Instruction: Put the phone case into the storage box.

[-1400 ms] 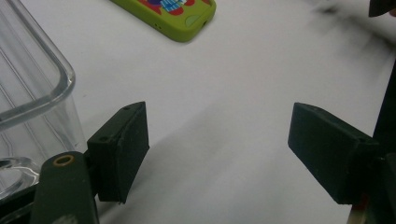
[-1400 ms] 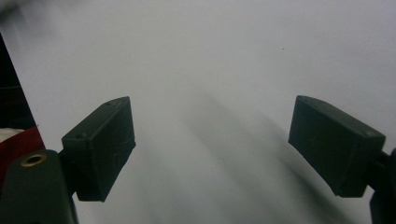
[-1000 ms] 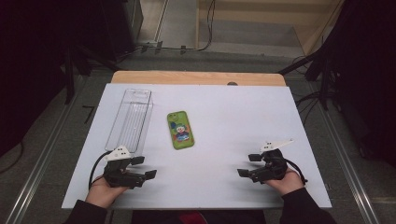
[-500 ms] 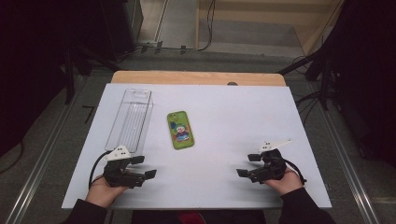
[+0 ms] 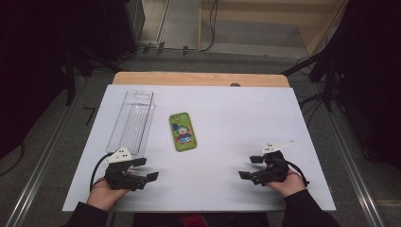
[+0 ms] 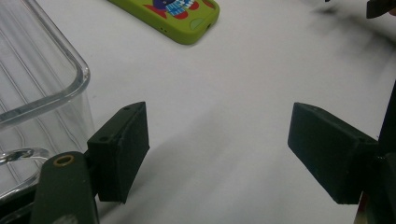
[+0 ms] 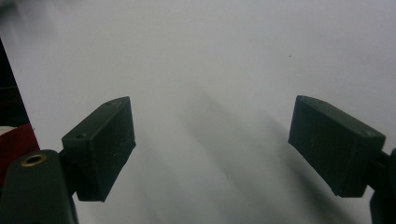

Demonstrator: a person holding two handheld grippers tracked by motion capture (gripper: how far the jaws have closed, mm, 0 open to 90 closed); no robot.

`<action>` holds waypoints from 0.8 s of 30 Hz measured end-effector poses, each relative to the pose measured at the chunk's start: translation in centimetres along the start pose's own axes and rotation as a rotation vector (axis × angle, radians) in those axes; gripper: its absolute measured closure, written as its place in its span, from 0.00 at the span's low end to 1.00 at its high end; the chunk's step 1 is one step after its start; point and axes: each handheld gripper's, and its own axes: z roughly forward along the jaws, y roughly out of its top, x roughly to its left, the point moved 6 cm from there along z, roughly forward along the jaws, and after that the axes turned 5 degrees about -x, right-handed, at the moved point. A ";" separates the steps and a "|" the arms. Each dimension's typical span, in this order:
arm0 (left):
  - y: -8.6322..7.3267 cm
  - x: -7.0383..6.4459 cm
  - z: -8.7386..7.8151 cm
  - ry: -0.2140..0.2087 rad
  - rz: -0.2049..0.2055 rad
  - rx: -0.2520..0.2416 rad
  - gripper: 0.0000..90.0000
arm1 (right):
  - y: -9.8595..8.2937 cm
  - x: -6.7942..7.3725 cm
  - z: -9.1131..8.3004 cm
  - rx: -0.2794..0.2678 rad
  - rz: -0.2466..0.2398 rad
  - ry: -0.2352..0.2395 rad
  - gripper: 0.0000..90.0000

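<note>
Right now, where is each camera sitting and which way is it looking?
High view: above the person's side, looking forward and down on the table; both hands, left gripper, right gripper.
Left gripper view: on the left gripper, facing the tray and phone.
Right gripper view: on the right gripper, facing bare table.
Shared: tray, phone.

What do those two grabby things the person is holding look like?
Both are black. The left tongs and right tongs each have two chunky, blocky jaws, a pale three-cornered plate on top and a thin black cable trailing behind. A brass-coloured ring sits near one jaw. The person wears dark sleeves.
</note>
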 end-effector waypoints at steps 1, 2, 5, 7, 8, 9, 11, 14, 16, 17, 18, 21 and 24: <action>0.0 0.0 0.0 0.000 0.000 0.000 0.23 | 0.0 0.0 0.0 0.000 0.000 0.000 0.14; 0.0 0.0 0.0 0.000 -0.001 0.000 0.23 | 0.0 -0.1 0.0 0.000 0.003 -0.003 0.14; 0.0 0.0 0.0 -0.002 -0.002 -0.001 0.23 | 0.0 -0.1 0.0 -0.002 0.004 -0.006 0.14; 0.0 -0.1 0.0 -0.002 -0.002 -0.001 0.23 | 0.1 -0.1 0.0 -0.005 0.004 -0.008 0.14; 0.0 -0.1 0.0 -0.001 -0.001 -0.001 0.23 | 0.1 -0.1 0.0 -0.005 0.004 -0.009 0.14; 0.0 -0.1 0.0 -0.001 0.001 -0.001 0.23 | 0.1 -0.1 0.0 -0.005 0.004 -0.008 0.14; 0.0 -0.1 0.0 -0.003 0.000 -0.001 0.23 | 0.1 -0.1 0.0 -0.007 0.008 -0.009 0.14; 0.0 -0.1 0.0 -0.004 -0.001 -0.001 0.23 | 0.2 0.0 0.0 -0.012 0.013 -0.009 0.14; 0.0 -0.1 0.0 -0.006 -0.002 0.000 0.23 | 0.4 0.0 0.0 -0.016 0.007 -0.009 0.14; 0.0 -0.1 0.0 -0.006 -0.003 0.000 0.23 | 0.4 0.0 0.0 -0.016 0.008 -0.009 0.14; 0.0 -0.1 0.0 -0.006 -0.003 0.000 0.23 | 0.5 0.0 0.0 -0.017 0.003 -0.009 0.14; 0.0 -0.1 0.0 -0.007 -0.002 -0.001 0.23 | 0.9 0.2 0.0 -0.027 0.006 -0.006 0.14; 0.0 0.0 0.0 -0.007 -0.002 0.000 0.23 | 1.2 0.2 0.0 -0.033 -0.002 -0.006 0.14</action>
